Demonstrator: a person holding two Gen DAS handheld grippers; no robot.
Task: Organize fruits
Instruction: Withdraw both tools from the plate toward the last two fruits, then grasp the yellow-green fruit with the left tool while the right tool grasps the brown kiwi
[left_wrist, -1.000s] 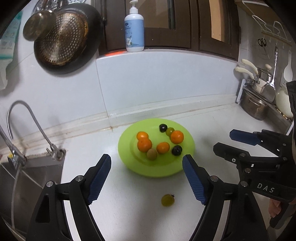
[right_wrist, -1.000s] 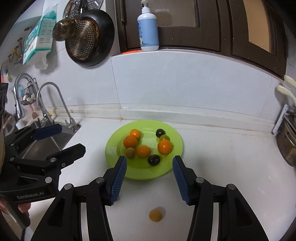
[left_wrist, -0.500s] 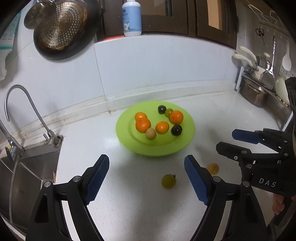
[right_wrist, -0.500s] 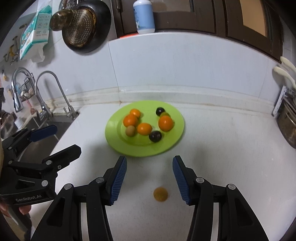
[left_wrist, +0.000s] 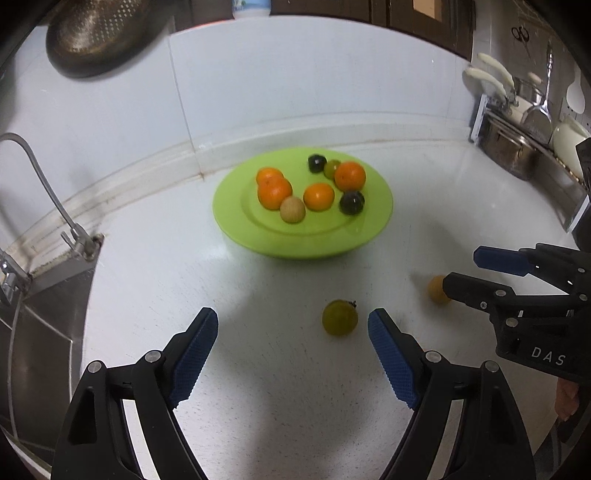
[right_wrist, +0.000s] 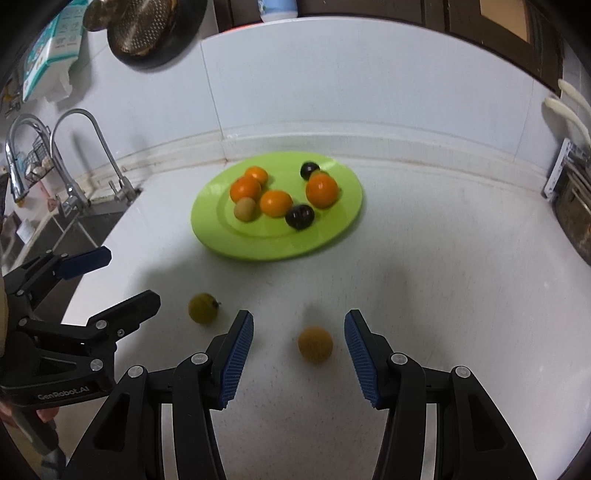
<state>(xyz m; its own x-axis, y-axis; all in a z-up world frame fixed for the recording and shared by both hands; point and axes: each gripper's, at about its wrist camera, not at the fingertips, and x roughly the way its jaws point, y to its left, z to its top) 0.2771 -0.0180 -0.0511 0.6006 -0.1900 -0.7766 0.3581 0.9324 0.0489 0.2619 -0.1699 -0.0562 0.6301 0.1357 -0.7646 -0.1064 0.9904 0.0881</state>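
Hovering above a white kitchen counter (left_wrist: 147, 295), two hand-held grippers point down at loose fruit lying short of a green plate (left_wrist: 229, 221). The left gripper (left_wrist: 291, 354) has its blue-padded jaws spread wide and empty; an olive-green fruit (left_wrist: 340, 317) with a short stem sits on the counter just ahead of them, close to the inner side of the right-hand pad but apart from it. The right gripper (right_wrist: 299, 354) also stands spread, its pads gripping nothing; a small tan-orange fruit (right_wrist: 315, 344) lies on the counter between and slightly ahead of its two pads, touching neither. Beyond both tools, the plate holds four oranges (left_wrist: 274, 192), two dark plum-like fruits (left_wrist: 351, 202), a pale brown fruit (left_wrist: 292, 209) and a small green one (left_wrist: 332, 168). To the far left of the left gripper, a curved tap (left_wrist: 44, 184) rises over a steel sink. Pots (left_wrist: 509, 151) and utensils are racked well off to the right.
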